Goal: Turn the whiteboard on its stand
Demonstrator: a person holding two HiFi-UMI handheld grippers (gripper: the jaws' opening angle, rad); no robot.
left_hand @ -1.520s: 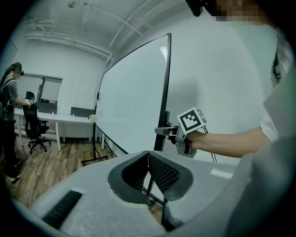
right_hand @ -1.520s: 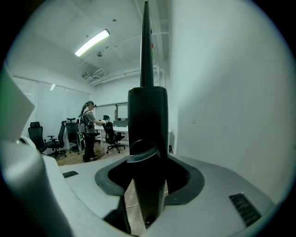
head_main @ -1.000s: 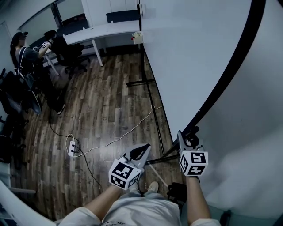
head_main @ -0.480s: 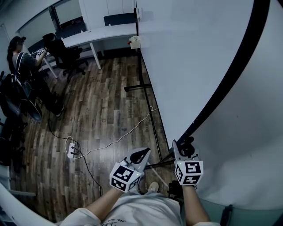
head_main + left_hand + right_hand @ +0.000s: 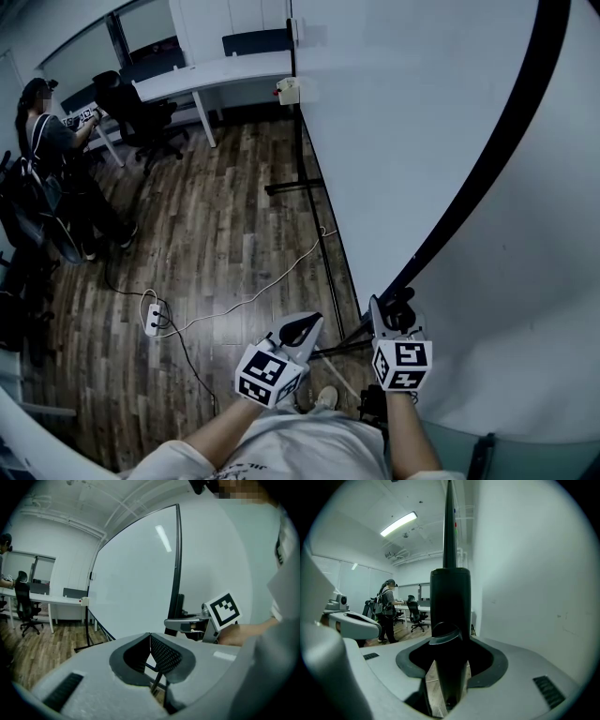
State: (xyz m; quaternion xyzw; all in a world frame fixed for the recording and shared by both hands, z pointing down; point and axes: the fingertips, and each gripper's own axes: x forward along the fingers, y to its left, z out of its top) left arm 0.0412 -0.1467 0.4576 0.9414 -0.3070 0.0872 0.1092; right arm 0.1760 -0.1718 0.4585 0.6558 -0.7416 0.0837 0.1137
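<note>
The big whiteboard [image 5: 403,122] with its black frame [image 5: 497,150] fills the right of the head view, standing on a black stand [image 5: 323,244]. My right gripper [image 5: 398,307] is shut on the frame's lower edge; in the right gripper view the black frame bar [image 5: 450,588] runs up from between the jaws of that gripper [image 5: 450,645]. To its left my left gripper [image 5: 305,326] hangs free of the board, shut on nothing. The left gripper view shows the left gripper [image 5: 150,641], the whiteboard [image 5: 136,583] ahead and the right gripper [image 5: 187,620] on the frame.
A white power strip [image 5: 153,314] and its cables lie on the wood floor to the left of the stand. At the back are a white desk [image 5: 216,67], office chairs [image 5: 141,108] and a person [image 5: 47,127]. The holder's feet [image 5: 323,398] are below the grippers.
My right gripper has shifted slightly down and left, still on the frame. The left gripper has barely moved. The person at the back has moved to the left.
</note>
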